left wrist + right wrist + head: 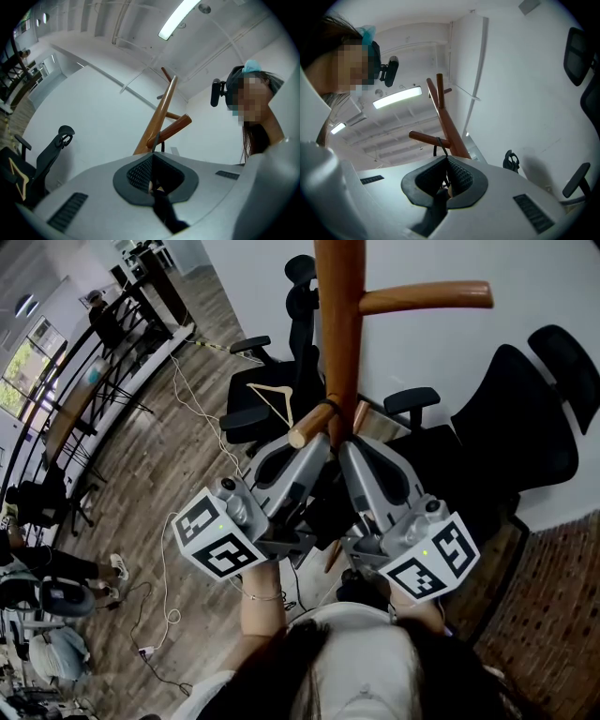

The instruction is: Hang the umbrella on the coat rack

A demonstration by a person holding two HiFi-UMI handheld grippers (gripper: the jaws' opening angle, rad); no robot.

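The wooden coat rack's pole (337,324) rises at the middle of the head view, with a low peg (314,425) pointing toward me. A thin black strap (330,407) of the umbrella loops over that peg, as also seen on the peg (171,129) and the strap (438,143). The black umbrella (323,507) hangs dark below, between both grippers. My left gripper (317,448) and right gripper (345,446) meet just under the peg. Each is shut on the umbrella (164,211) right below the strap, left gripper (152,159) and right gripper (447,161) alike.
Black office chairs (511,409) stand against the white wall behind the rack. A wooden clothes hanger (277,395) lies on a chair at the left. A higher peg (427,296) sticks out to the right. Cables (187,399) trail over the wood floor.
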